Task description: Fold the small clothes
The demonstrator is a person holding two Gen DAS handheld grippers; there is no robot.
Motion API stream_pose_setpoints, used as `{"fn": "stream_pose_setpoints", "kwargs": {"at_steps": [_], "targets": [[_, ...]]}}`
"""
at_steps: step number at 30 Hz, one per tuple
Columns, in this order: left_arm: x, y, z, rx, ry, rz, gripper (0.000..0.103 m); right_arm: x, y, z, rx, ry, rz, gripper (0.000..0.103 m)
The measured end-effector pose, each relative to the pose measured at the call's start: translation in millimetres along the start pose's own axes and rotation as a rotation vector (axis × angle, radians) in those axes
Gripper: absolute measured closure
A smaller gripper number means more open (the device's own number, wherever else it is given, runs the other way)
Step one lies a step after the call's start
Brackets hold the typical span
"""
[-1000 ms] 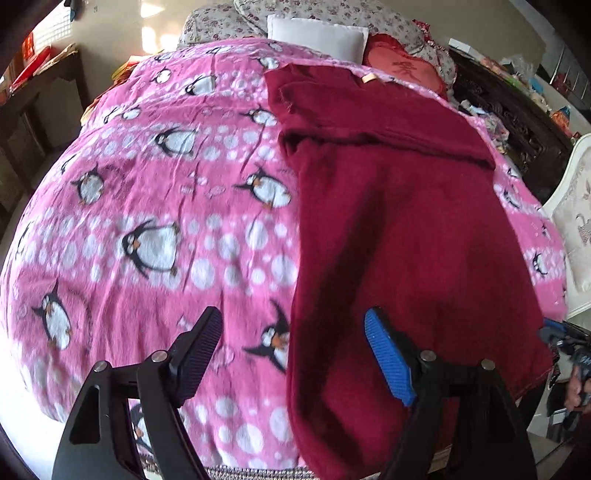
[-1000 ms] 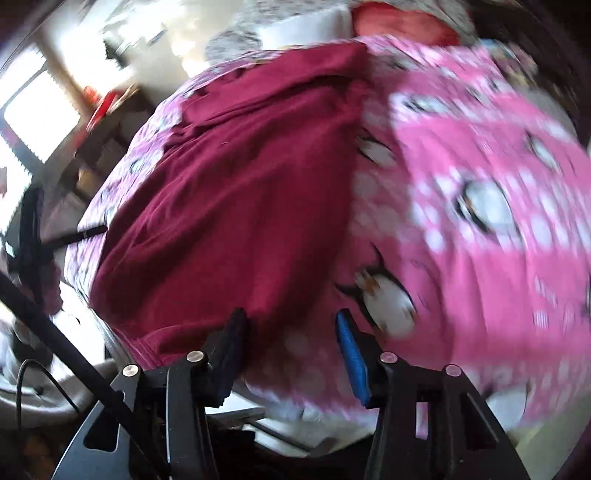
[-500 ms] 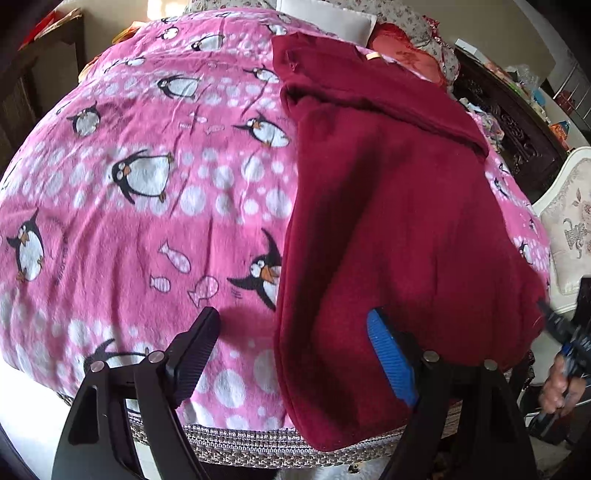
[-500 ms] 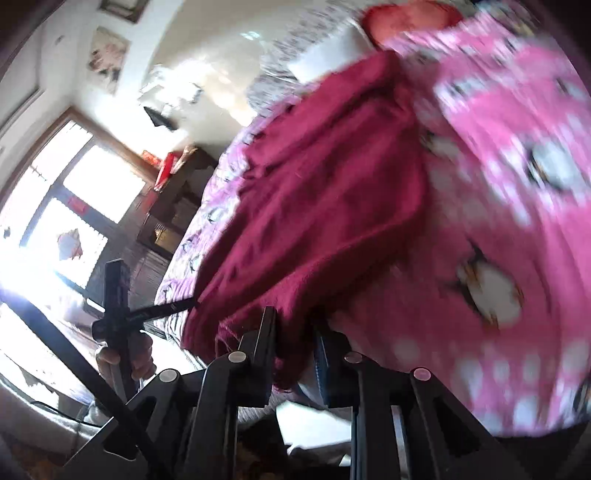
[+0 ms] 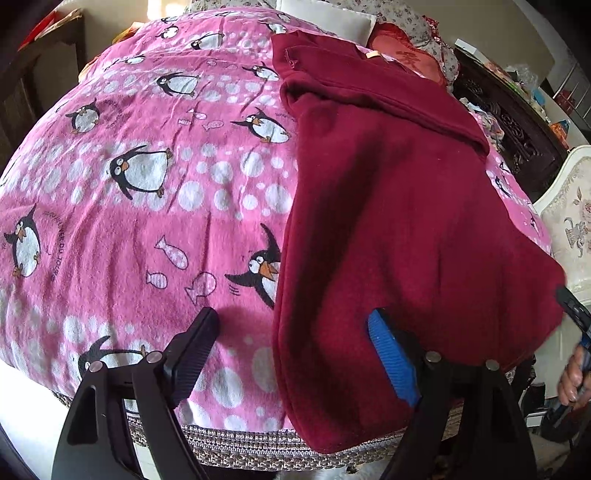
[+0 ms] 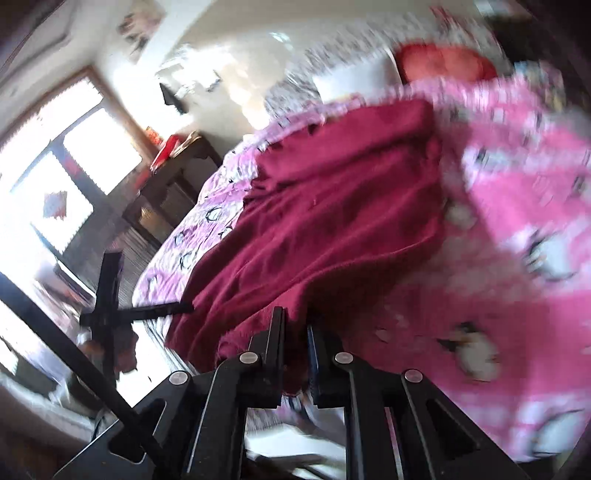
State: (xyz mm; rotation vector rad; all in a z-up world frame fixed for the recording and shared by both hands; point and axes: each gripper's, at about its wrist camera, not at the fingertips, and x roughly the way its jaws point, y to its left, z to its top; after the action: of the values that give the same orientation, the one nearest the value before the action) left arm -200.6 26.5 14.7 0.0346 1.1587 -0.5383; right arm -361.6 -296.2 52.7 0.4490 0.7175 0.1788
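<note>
A dark red fleece garment (image 5: 399,221) lies lengthwise on the right half of a pink penguin blanket (image 5: 147,206) on a bed. Its near hem hangs over the bed's front edge. My left gripper (image 5: 295,350) is open, its jaws straddling the garment's near left edge just above the blanket. In the right wrist view my right gripper (image 6: 295,332) is shut on the garment's (image 6: 332,214) near right corner, which is lifted off the bed. The right gripper also shows at the far right of the left wrist view (image 5: 572,310).
A white pillow (image 5: 325,18) and a red cushion (image 5: 406,55) lie at the head of the bed. A dark carved cabinet (image 5: 517,122) and a white upholstered chair (image 5: 569,214) stand at the right. A dark desk (image 6: 173,173) stands by the window.
My right gripper closed on the garment's near right corner and lifted it. My left gripper moved down and closer to the near left edge, staying open.
</note>
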Motion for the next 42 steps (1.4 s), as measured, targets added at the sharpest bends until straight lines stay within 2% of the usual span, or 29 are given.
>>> {"fn": "stream_pose_setpoints", "kwargs": {"at_steps": [2,3,5,6,8,9,11,12,13,15,19,24,30,38,39,42], "targets": [[-1.9,0.5,-0.8,-0.001,-0.001,-0.011,0.020,-19.9,-4.5,-5.9,-0.018,0.011,-0.051,0.092],[-3.0,0.9,-2.1,-0.004,-0.002,-0.020,0.020,-26.4,-10.9,-13.2,-0.021,0.032,-0.113,0.092],[-4.9,1.5,-5.6,-0.007,-0.004,-0.032,0.020,-22.6,-28.2,-27.8,-0.002,0.089,-0.229,0.093],[-5.9,1.7,-8.0,-0.009,-0.006,-0.033,0.020,-19.3,-35.8,-32.4,0.020,0.107,-0.252,0.093],[-7.7,3.4,-10.7,-0.019,-0.008,-0.039,0.019,-14.8,-60.6,-43.2,0.132,0.109,-0.253,0.091],[-9.1,4.5,-11.2,-0.030,-0.008,-0.044,0.019,-18.0,-75.8,-46.6,0.233,0.072,-0.186,0.090],[-11.6,4.6,-12.2,-0.048,-0.009,-0.059,0.017,-21.2,-89.1,-49.2,0.326,0.017,-0.084,0.057],[-12.4,4.0,-12.9,-0.053,-0.010,-0.071,0.016,-22.5,-91.0,-49.3,0.340,-0.006,-0.066,0.031],[-12.4,2.7,-13.7,-0.053,-0.011,-0.082,0.013,-20.4,-88.8,-47.8,0.336,-0.016,-0.056,0.029],[-9.2,-0.4,-16.4,-0.043,-0.012,-0.069,0.011,-10.2,-78.1,-42.9,0.301,0.004,-0.016,0.029],[-4.3,-9.9,-21.0,-0.008,-0.038,0.013,0.011,12.5,-64.1,-33.2,0.267,0.030,0.026,0.029],[0.7,-18.9,-23.2,0.033,-0.053,0.085,0.011,26.8,-55.2,-33.0,0.226,0.068,0.043,0.029],[1.9,-22.6,-27.4,0.045,-0.072,0.116,0.009,33.7,-45.4,-36.6,0.173,0.087,0.036,0.030],[5.1,-25.9,-27.1,0.047,-0.064,0.136,0.006,35.9,-38.1,-40.5,0.115,0.099,0.048,0.048],[5.0,-25.9,-27.3,0.047,-0.063,0.134,0.006,35.2,-39.9,-40.1,0.119,0.098,0.060,0.052],[5.4,-25.7,-27.8,0.047,-0.054,0.125,0.006,33.5,-44.5,-38.5,0.124,0.090,0.074,0.072]]}}
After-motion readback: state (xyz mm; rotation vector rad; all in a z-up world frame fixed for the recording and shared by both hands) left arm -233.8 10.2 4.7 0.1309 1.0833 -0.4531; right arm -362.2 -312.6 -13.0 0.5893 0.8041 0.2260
